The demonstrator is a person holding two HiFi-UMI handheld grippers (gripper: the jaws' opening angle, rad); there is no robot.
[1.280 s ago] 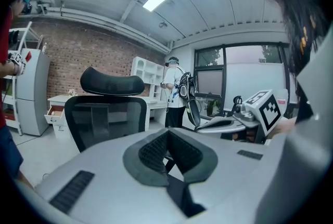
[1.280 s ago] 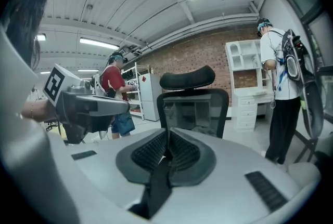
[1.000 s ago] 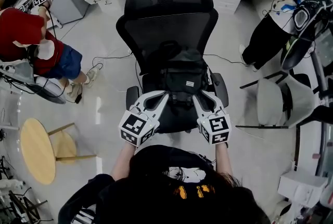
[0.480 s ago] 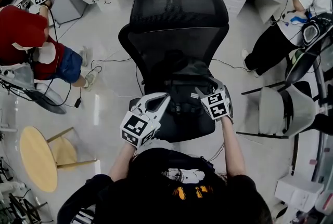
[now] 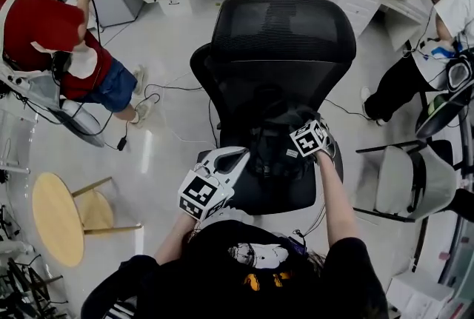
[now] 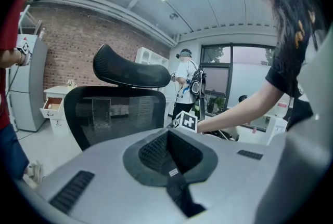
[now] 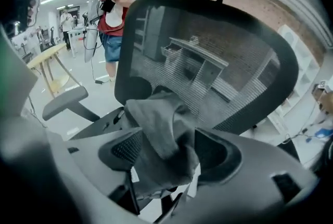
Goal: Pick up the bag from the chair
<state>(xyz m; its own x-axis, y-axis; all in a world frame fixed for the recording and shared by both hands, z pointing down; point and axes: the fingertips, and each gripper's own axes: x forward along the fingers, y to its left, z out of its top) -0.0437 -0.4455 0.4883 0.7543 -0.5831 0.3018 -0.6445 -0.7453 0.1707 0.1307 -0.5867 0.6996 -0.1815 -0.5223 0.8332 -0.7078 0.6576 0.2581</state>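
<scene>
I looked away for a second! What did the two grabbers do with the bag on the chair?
The right gripper went forward from the seat's front edge onto the bag and closed on a fold of its dark fabric. The left gripper stayed at the seat's front left, jaws together, holding nothing. The bag still rests on the office chair.

The soft black fabric bag (image 5: 275, 151) sits crumpled on the seat of the black mesh office chair (image 5: 281, 36), against its backrest. The right tongs (image 7: 169, 151) pinch a fold of its cloth.
</scene>
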